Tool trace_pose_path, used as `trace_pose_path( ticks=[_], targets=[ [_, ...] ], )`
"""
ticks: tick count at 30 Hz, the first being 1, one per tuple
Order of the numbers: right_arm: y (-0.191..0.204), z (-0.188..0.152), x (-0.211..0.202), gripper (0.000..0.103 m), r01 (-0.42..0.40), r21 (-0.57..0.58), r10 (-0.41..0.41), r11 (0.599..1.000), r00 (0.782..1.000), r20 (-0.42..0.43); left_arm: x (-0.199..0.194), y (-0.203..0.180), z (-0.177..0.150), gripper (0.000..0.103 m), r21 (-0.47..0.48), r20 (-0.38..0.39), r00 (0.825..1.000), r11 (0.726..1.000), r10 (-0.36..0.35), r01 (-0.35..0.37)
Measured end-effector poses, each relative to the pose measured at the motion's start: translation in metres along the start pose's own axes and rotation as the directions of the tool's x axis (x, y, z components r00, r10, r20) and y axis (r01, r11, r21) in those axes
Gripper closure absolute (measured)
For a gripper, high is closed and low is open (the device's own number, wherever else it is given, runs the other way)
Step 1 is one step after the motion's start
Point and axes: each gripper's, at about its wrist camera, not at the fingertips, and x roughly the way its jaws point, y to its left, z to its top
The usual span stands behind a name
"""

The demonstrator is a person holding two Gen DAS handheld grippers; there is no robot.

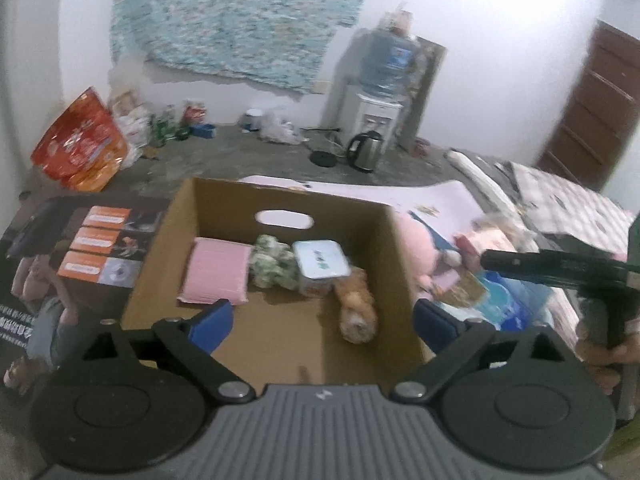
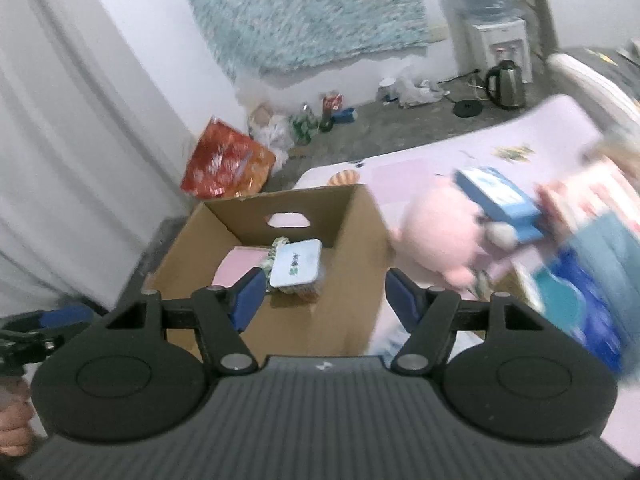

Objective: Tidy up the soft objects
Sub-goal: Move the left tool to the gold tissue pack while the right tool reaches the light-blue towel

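Soft things already lie in the open box [image 1: 208,200] just ahead of the left gripper [image 1: 322,322], whose blue fingers stand wide apart and hold nothing: a pink pad [image 1: 216,270] ahead to its left, a green-and-white bundle [image 1: 274,262] beside that, a wipes pack [image 1: 320,264] straight ahead, and a tan plush [image 1: 356,308] nearest, just right of centre. Beyond the box wall, to the right of this gripper, a pink plush [image 1: 416,252] rests on the bed [image 1: 440,196] among other packs. The right gripper [image 2: 324,300] hangs over the box's near right corner, fingers spread and empty, with the pink plush ahead to its right.
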Motion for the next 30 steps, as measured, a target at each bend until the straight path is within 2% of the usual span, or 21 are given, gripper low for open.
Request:
trace_pose_path(
  ticks=[6,14,20,23,26,30],
  targets=[
    [-0.067,-0.049,-0.078,0.033,0.007,0.116,-0.014,0.993,0.998,0.061,-0.002,-0.046,-0.021,0.002,0.094,-0.005,0.998,0.994,-0.055,0.056],
    [-0.144,-0.118,-0.137,0.031,0.025,0.295,-0.067,0.955,0.989,0.133,0.017,-0.117,-0.058,0.002,0.241,-0.056,0.990,0.960,-0.131,0.141],
    [-0.179,-0.166,-0.143,0.031,0.009,0.388,-0.074,0.921,0.986,0.152,0.038,-0.168,-0.086,0.002,0.361,-0.094,0.982,0.914,-0.162,0.185],
    [-0.189,-0.174,-0.138,0.031,-0.016,0.413,-0.060,0.911,0.984,0.169,0.051,-0.187,-0.090,0.002,0.402,-0.111,0.983,0.898,-0.146,0.178],
    [-0.200,-0.174,-0.126,0.031,-0.059,0.433,-0.024,0.899,0.983,0.183,0.061,-0.202,-0.083,0.002,0.430,-0.109,0.987,0.890,-0.116,0.152],
    [-0.205,-0.171,-0.111,0.031,-0.087,0.424,0.000,0.901,0.980,0.201,0.084,-0.222,-0.056,0.002,0.435,-0.106,0.990,0.891,-0.091,0.128]
  ],
)
